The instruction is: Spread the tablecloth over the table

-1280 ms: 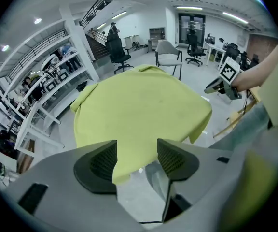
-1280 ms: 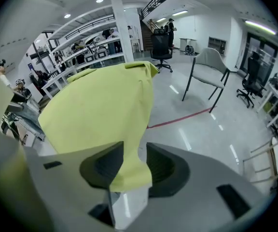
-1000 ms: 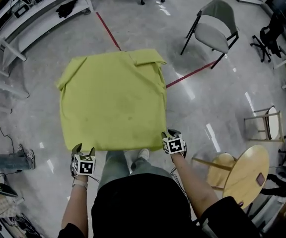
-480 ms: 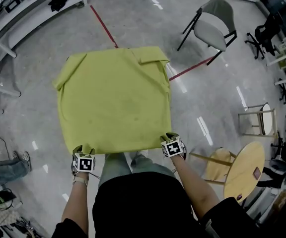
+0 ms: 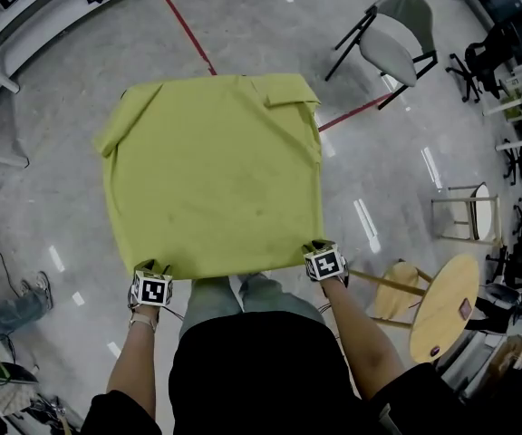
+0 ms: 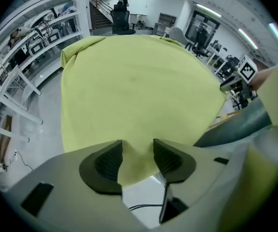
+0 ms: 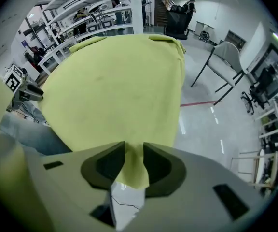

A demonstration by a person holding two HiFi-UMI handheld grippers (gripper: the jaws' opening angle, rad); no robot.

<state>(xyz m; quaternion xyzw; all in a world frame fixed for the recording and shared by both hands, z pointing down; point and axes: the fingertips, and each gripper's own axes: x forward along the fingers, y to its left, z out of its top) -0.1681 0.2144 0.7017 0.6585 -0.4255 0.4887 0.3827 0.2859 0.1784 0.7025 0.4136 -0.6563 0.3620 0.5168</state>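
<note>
Below the person, the tablecloth (image 5: 211, 175) lies flat over a square table, covering it fully, with 1 far corner folded back and the sides hanging down. Both grippers point steeply down at its near edge. The left gripper (image 6: 136, 156) has the near-left corner between its jaws, which are closing but not yet clearly pressing. The right gripper (image 7: 134, 161) is closing too, its jaws pinching a bunch of the near-right corner. Around lies a glossy grey floor (image 5: 71, 152) crossed by red tape (image 5: 188, 34). A grey chair (image 5: 397, 34) stands far right, a round wooden table (image 5: 442, 306) and stool (image 5: 465, 216) nearer right, and white benches (image 5: 25, 7) far left.
</note>
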